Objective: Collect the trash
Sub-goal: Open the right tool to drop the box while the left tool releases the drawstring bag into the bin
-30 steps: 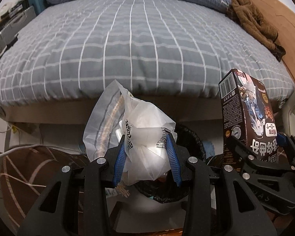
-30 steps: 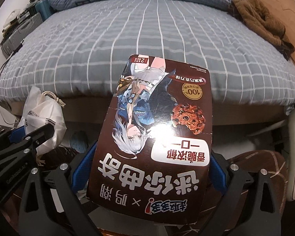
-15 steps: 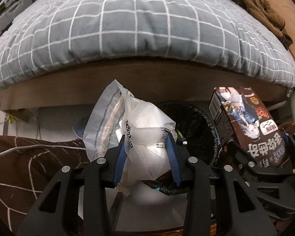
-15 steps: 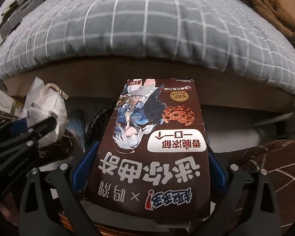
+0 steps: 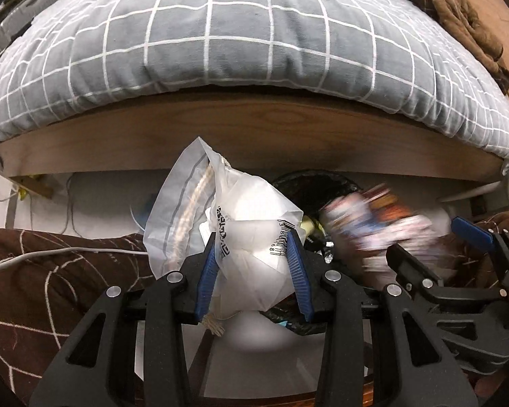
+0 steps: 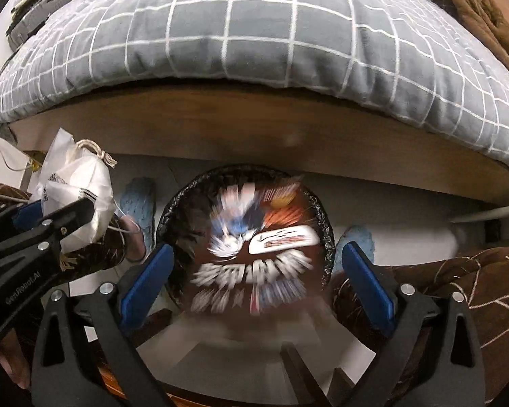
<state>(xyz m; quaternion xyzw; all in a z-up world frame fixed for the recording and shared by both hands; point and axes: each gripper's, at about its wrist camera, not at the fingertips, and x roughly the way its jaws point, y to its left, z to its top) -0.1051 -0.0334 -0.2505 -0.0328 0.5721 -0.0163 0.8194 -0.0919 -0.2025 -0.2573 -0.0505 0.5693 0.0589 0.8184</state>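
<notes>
Now the left tool (image 5: 254, 264) pinches a crumpled white plastic bag (image 5: 251, 237) beside the black-lined bin (image 6: 244, 237) at the foot of the bed (image 6: 254, 34); the right tool (image 6: 258, 278) stands spread, the blurred snack box (image 6: 254, 247) loose over the bin's mouth.

Bin (image 6: 325, 237) on floor before bed (image 6: 254, 34), box (image 6: 254, 247) over its mouth, bag (image 6: 81, 183) to its left
</notes>
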